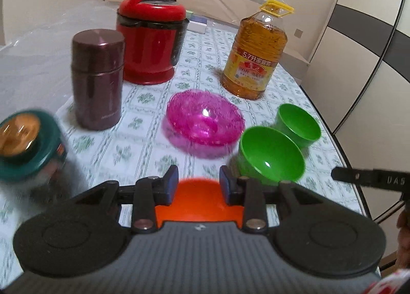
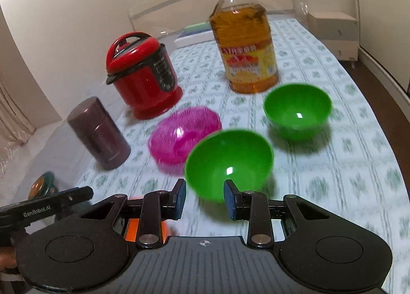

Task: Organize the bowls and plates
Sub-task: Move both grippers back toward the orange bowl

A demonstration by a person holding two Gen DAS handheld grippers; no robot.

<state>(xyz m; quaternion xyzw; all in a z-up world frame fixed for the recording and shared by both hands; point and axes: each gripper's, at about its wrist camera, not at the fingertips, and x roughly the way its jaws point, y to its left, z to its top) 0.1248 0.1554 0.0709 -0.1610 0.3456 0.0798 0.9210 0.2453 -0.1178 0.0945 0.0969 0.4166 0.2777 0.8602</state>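
Note:
A clear pink bowl [image 1: 205, 120] sits mid-table; it also shows in the right wrist view [image 2: 179, 140]. Two green bowls stand to its right: a near one [image 1: 271, 155] [image 2: 228, 163] and a far one [image 1: 298, 124] [image 2: 297, 111]. An orange dish [image 1: 197, 199] lies on the table under my left gripper [image 1: 198, 183], which is open and empty above it; part of the dish shows in the right wrist view [image 2: 132, 229]. My right gripper [image 2: 205, 199] is open and empty, just in front of the near green bowl.
A red rice cooker [image 1: 151, 35], a maroon flask [image 1: 97, 78], a large oil bottle [image 1: 256, 55] and a teal-lidded jar [image 1: 25, 145] stand on the patterned tablecloth [image 1: 143, 140]. The table's right edge [image 1: 343, 150] runs close to the green bowls.

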